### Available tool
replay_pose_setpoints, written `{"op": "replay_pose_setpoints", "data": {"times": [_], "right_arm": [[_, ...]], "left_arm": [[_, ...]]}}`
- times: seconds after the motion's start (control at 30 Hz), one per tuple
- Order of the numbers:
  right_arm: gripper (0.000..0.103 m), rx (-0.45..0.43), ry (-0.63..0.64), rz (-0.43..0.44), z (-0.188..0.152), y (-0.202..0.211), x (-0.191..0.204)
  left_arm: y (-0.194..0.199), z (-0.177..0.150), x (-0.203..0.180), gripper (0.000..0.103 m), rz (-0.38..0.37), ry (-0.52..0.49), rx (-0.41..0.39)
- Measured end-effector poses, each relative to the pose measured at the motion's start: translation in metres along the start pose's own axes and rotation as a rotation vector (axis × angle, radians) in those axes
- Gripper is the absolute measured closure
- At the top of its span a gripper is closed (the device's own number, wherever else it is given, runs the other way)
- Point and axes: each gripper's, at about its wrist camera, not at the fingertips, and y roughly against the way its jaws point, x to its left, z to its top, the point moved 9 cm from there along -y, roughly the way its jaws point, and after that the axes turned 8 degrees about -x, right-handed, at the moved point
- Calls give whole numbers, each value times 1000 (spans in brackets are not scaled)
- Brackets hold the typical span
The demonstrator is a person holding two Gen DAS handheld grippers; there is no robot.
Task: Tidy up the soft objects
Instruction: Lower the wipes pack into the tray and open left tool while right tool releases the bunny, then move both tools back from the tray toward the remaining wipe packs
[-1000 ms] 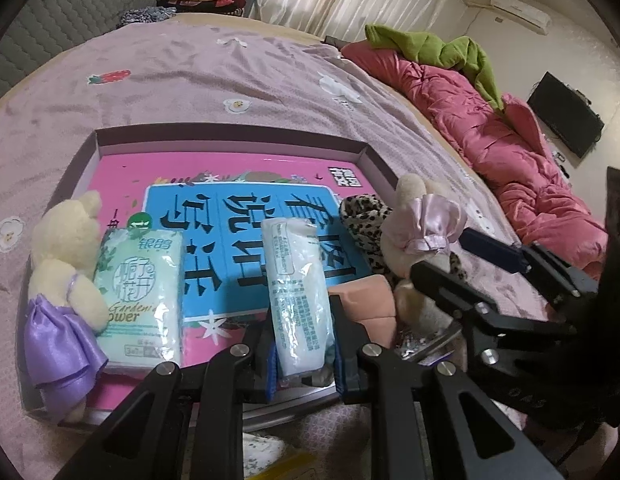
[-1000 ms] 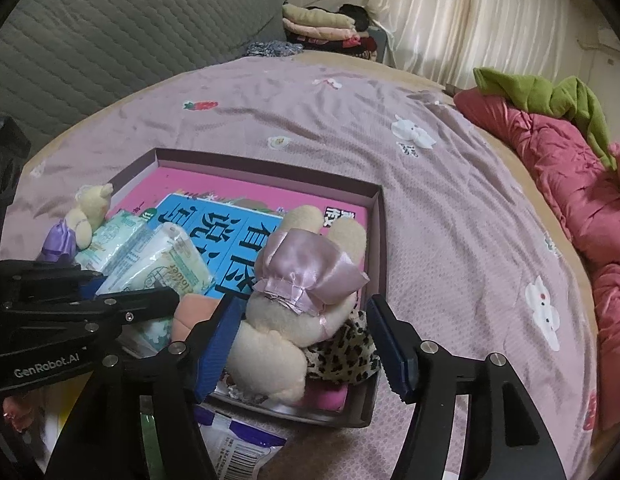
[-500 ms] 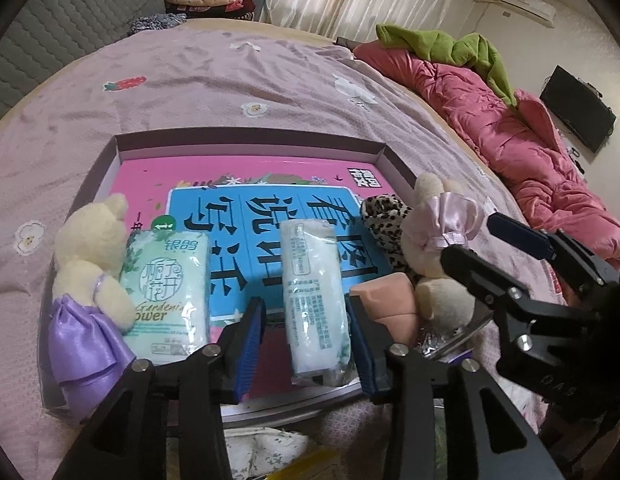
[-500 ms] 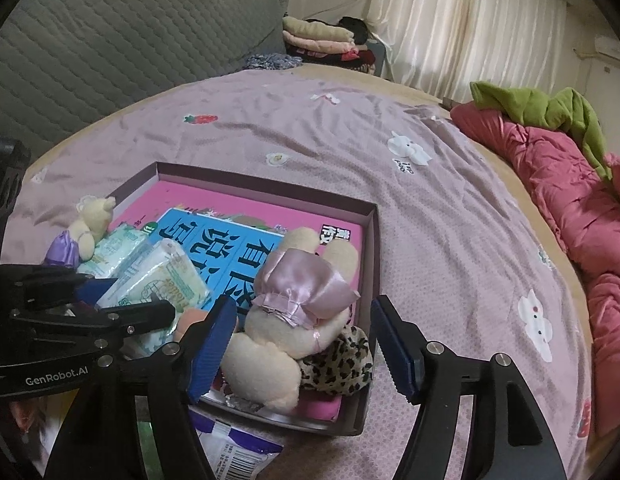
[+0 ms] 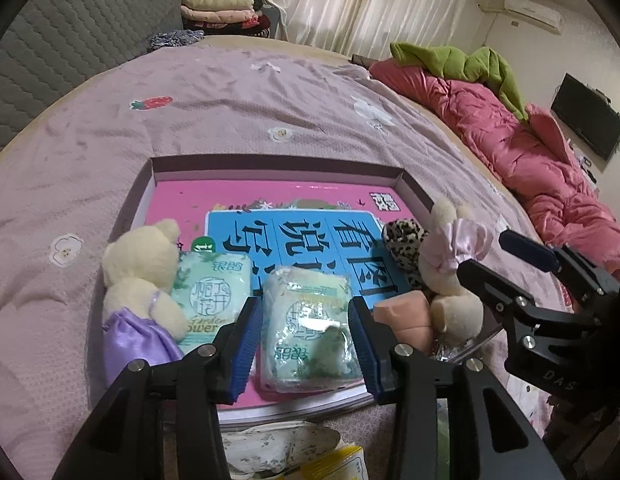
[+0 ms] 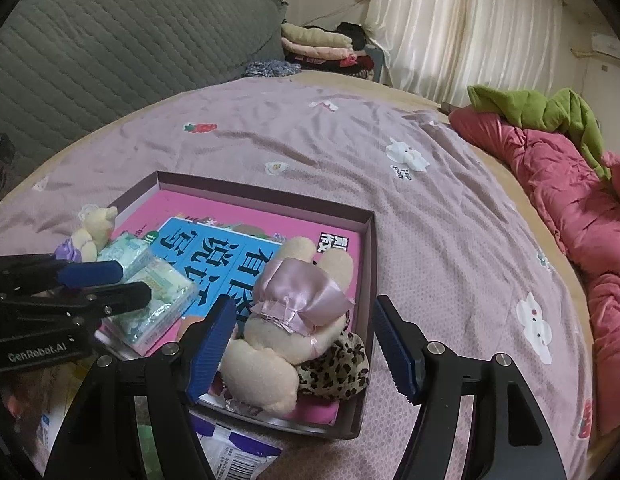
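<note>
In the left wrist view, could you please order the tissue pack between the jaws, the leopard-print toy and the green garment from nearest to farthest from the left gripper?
From the opening left gripper:
1. Tissue pack, between its jaws, in the tray.
2. Leopard-print toy, farther back, at the tray's right side.
3. Green garment, far off on the pink quilt.

Shallow box [image 5: 409,190] on the bed, pink-and-blue book flat inside. Along its near edge: cream bear in a purple skirt [image 5: 140,280], flat green tissue pack [image 5: 212,292], second tissue pack [image 5: 306,330], peach soft piece [image 5: 405,314], leopard-print pouch [image 5: 403,240], cream plush in a pink satin dress [image 6: 286,320] lying on its side.
</note>
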Motion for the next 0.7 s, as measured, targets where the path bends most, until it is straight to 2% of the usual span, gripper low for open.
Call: {"op": "replay_pose_setpoints", "data": {"times": [0.17, 0.27, 0.33, 0.5, 0.63, 0.7], "right_arm": [[31, -16, -20, 5, 3, 2, -2], [31, -32, -32, 10, 7, 5, -3], [31, -45, -40, 18, 10, 8, -2], [29, -90, -50, 17, 19, 15, 1], [28, -130, -68, 39, 26, 23, 3], [28, -146, -69, 46, 29, 27, 5]], "left_arm": [[7, 6, -2, 59, -28, 7, -25], [12, 9, -3, 58, -16, -5, -46], [15, 9, -2, 48, 0, 0, -57], [27, 11, 0, 46, 13, 3, -88], [37, 13, 3, 35, 14, 3, -106], [42, 14, 6, 35, 23, 7, -116]]}}
